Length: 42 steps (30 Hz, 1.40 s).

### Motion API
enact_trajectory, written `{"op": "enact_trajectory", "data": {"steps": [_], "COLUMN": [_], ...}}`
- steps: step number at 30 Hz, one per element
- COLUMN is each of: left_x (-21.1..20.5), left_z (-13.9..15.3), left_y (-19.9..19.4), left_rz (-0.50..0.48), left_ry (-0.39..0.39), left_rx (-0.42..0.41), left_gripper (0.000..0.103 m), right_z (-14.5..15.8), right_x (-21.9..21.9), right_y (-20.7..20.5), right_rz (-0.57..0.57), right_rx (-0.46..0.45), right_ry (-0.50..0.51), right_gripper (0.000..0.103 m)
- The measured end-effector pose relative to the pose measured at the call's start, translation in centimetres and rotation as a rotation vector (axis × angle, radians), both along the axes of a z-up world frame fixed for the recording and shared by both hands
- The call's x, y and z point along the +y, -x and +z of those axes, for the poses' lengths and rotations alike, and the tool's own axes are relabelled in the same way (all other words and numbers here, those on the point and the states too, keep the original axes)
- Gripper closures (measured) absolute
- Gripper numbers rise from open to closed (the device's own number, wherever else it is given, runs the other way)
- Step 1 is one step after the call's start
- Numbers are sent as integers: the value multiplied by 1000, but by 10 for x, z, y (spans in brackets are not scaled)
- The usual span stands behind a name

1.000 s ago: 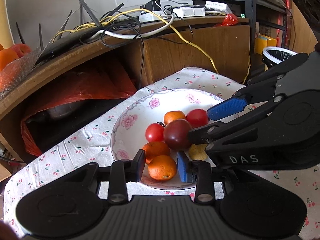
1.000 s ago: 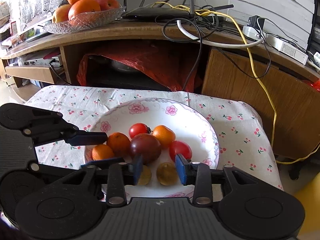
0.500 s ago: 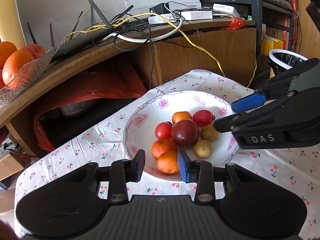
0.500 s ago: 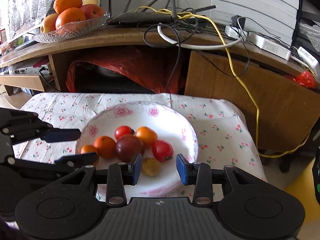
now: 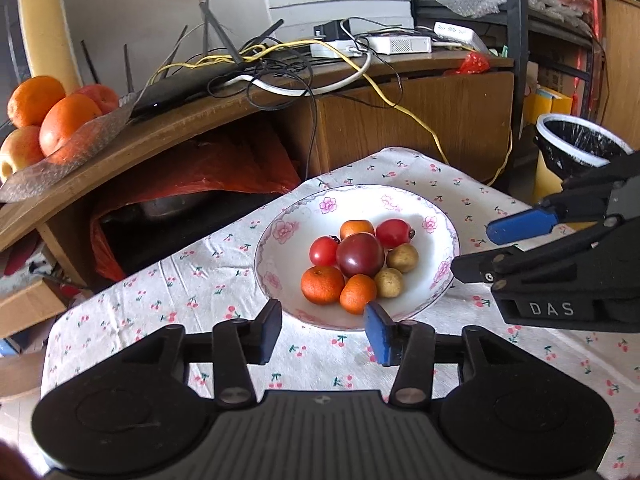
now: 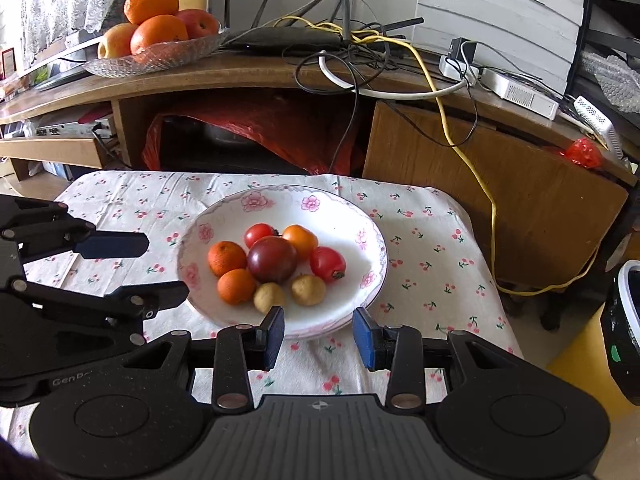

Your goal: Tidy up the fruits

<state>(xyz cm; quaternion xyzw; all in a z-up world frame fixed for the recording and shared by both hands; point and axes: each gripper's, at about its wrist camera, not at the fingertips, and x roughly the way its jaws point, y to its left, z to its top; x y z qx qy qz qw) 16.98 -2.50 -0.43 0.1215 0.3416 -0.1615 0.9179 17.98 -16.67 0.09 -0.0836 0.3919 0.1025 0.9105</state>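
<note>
Both grippers pulled back from white floral-rimmed ceramic bowl (image 5: pixel 438 216); my left gripper (image 5: pixel 323 330) and right gripper (image 6: pixel 319 334) hang apart, empty, near rim.

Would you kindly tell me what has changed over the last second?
Both grippers drew back from the plate: the left gripper and right gripper, jaws open and empty, now sit short of its near rim. The fruit pile, dark plum in the middle, stayed put.

Left gripper (image 5: pixel 323 332) jaws apart, right gripper (image 6: pixel 319 335) likewise
</note>
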Motion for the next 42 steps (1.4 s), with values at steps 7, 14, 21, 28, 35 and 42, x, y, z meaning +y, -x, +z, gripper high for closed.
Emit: {"op": "enact_trajectory", "data": {"steps": [7, 14, 21, 28, 35, 42], "left_x": [5, 7, 8, 9, 10, 14], "left_z": [-1, -3, -7, -8, -6, -3], "left_y": [13, 20, 33, 51, 69, 82], "left_rz": [34, 59, 81, 104, 134, 157], "left_ry": [12, 8, -14, -36, -76, -61], "left_rx": [15, 19, 20, 9, -16, -16], "left_gripper": [43, 39, 28, 15, 5, 0], "right_z": [5, 7, 7, 11, 9, 7], "right_x": [1, 2, 1, 1, 1, 1], "right_y": [16, 30, 45, 63, 83, 100], "right_rz": [-14, -15, -29, -37, -44, -64], "right_rx": [-5, -9, 4, -1, 15, 30], "right_ry": [-5, 4, 2, -22, -28, -40], "right_gripper": [71, 71, 70, 68, 66, 66]}}
